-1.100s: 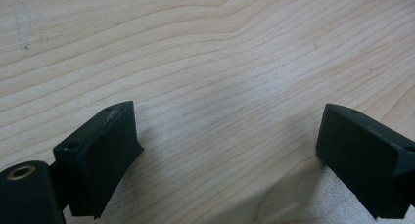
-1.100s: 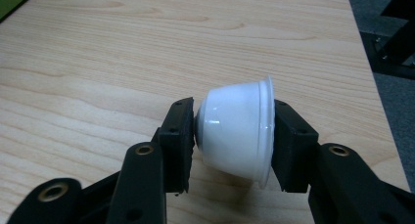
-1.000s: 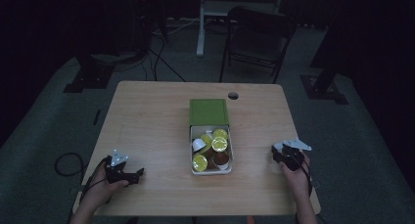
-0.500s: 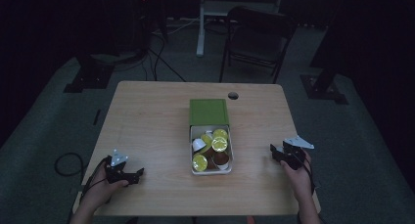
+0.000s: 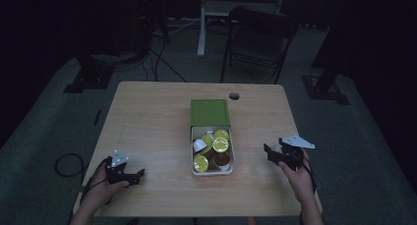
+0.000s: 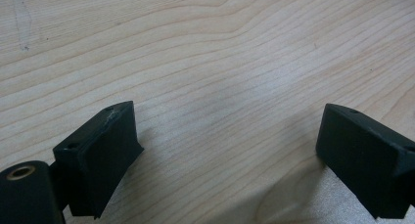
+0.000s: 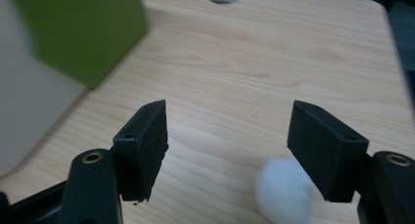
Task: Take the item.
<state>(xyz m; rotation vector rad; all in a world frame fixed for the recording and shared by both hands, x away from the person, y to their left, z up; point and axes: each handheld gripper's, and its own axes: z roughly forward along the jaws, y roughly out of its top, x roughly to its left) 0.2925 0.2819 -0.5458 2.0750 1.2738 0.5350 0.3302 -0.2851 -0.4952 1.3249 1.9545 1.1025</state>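
High view: wooden desk [image 5: 147,117] with round cable hole [image 5: 234,96] near far edge. Open box [image 5: 211,136], green lid [image 5: 210,112] folded back, at desk centre; coffee capsules [image 5: 221,144] piled inside, yellow, brown, white. Left gripper [image 5: 129,176] at near left corner, fingers [image 6: 100,155] spread wide over bare wood, nothing between. Right gripper [image 5: 273,154] just right of box, fingers [image 7: 147,145] apart, just been opening; small white capsule [image 7: 286,192], blurred, on desk by right finger, not pinched.

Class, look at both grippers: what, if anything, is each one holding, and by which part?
Nothing is held. The left gripper and right gripper are both open above the table.
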